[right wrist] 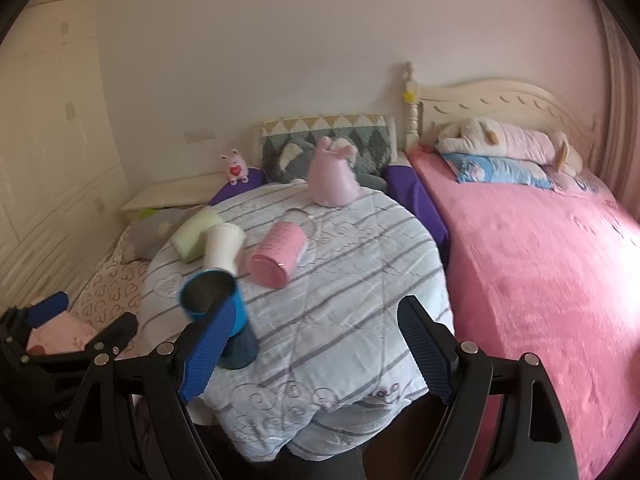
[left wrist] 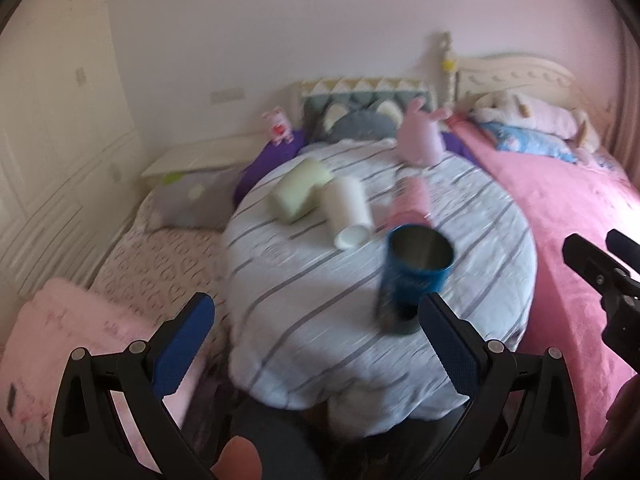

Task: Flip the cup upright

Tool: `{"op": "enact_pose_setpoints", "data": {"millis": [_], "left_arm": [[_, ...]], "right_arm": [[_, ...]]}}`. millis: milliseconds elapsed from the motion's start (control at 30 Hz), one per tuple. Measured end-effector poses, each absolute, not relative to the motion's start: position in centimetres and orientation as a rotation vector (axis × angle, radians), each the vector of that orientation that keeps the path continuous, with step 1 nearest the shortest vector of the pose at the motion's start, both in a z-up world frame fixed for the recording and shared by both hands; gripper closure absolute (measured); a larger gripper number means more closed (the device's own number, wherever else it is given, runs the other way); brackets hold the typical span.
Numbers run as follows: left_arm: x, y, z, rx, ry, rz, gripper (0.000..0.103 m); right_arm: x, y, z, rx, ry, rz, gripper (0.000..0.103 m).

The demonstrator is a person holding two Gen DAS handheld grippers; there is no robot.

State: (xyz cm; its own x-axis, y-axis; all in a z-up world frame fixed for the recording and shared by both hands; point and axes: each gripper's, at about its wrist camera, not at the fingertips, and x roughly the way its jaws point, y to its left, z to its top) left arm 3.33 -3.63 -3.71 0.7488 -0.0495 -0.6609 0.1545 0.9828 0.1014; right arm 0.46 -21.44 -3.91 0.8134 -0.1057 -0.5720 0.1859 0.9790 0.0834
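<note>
I see a round surface (right wrist: 340, 320) draped in a grey-striped quilt. At its far edge sits a pink plush toy (right wrist: 332, 184), and on the far left lies a pale green foam block (right wrist: 196, 236). To the right runs a bed (right wrist: 540, 280) under a pink blanket, a blue pillow (right wrist: 500, 170) at its far end.

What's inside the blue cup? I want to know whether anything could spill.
The blue cup stands mouth up; only bare metal walls show inside. Its bottom is out of sight.
</note>
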Motion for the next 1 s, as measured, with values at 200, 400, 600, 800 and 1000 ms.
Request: {"op": "enact_pose_setpoints", "data": {"millis": [200, 400, 600, 800, 1000], "left_arm": [[2.0, -0.5, -3.6, 0.133, 0.741, -0.044, 0.000], [1.2, 0.7, -3.6, 0.133, 0.752, -0.002, 0.000], [0.8, 1.2, -4.2, 0.119, 0.774, 0.013, 0.000], [0.6, 1.6, -4.7, 0.108, 0.795, 0.014, 0.000], [0.6, 1.6, -4.9, 0.114, 0.801, 0.020, 0.000]], "right_arm": [[-0.1, -19.0, -3.7, 0.101, 0.603, -0.099, 0.019], [-0.9, -17.3, -4.3, 0.079, 0.622, -0.058, 0.019], [-1.2, -16.3, -5.1, 0.065, 0.651, -0.033, 0.019], [-1.1, -15.8, -5.2, 0.060, 0.662, -0.030, 0.019], [-0.8, -15.6, -5.3, 0.058, 0.671, -0.029, 0.019]]}}
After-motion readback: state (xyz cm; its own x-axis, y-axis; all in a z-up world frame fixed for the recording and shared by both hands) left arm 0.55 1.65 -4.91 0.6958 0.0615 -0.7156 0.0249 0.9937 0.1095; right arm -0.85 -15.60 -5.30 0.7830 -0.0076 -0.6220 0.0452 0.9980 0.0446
